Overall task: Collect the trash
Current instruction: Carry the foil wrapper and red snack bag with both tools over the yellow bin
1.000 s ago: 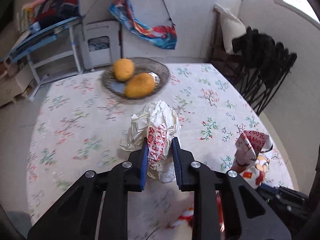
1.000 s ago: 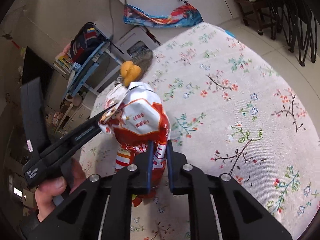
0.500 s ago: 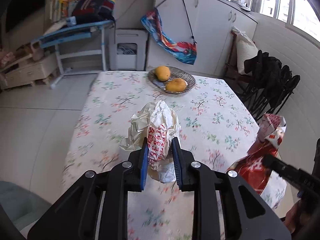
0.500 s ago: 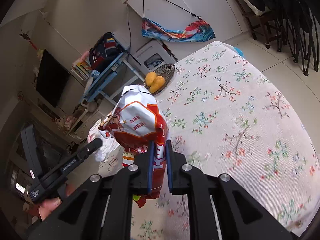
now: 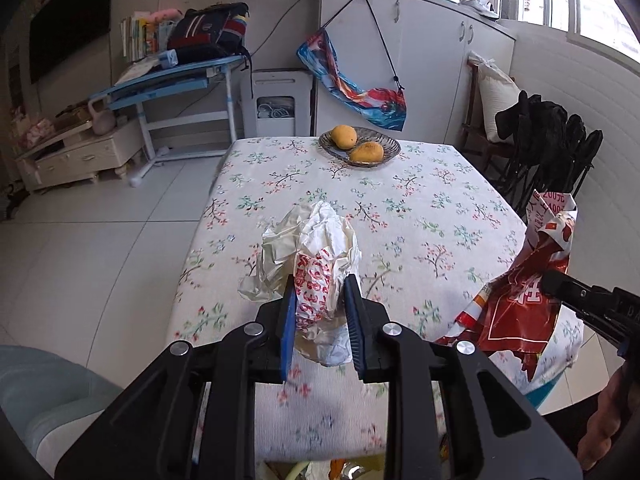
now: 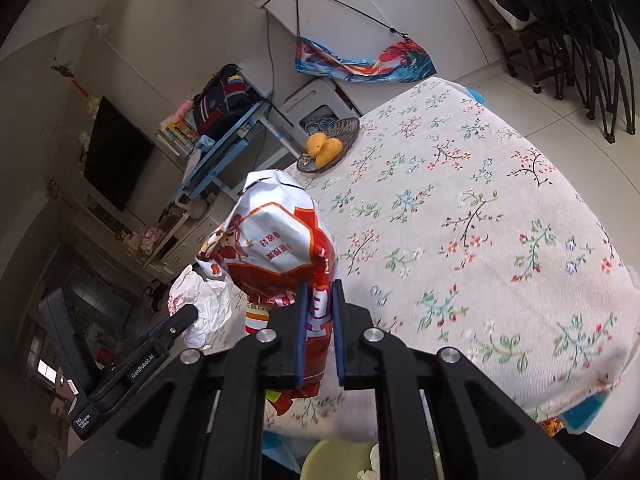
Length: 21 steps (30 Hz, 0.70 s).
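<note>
Above the floral table (image 5: 420, 208) — left gripper (image 5: 320, 320) pinching crumpled wrapper (image 5: 316, 248), right gripper (image 6: 318, 320) pinching snack bag (image 6: 276, 240).

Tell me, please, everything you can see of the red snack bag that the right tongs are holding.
The red snack bag is a crinkled foil-like packet, red and orange with a white panel, a cartoon figure and printed characters. It looks empty and creased. The right tongs are shut on its lower part, holding it upright, off the flowered tablecloth.
</note>
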### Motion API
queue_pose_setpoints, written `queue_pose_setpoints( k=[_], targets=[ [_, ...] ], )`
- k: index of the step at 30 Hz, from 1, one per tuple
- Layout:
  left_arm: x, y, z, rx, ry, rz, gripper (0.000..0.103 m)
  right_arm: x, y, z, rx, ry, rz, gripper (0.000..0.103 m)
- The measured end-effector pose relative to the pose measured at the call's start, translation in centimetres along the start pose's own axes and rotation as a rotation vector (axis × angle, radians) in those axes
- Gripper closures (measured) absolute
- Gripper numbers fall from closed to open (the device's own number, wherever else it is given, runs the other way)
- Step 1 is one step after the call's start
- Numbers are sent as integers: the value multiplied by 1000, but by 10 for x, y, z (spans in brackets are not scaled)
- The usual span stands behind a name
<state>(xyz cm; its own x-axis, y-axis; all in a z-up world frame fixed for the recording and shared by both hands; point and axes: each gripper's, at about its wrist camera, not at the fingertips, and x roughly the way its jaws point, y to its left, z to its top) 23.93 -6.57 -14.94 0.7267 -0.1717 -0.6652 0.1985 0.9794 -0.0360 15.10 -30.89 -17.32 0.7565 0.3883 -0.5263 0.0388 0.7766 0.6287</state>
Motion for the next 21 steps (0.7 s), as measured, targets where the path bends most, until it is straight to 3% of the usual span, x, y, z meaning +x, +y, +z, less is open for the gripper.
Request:
queue_pose_setpoints(
  k=[21],
  targets=[
    [-51, 12, -55, -17, -3, 0, 81, -27, 14, -60, -57, 60, 18, 91]
  ],
)
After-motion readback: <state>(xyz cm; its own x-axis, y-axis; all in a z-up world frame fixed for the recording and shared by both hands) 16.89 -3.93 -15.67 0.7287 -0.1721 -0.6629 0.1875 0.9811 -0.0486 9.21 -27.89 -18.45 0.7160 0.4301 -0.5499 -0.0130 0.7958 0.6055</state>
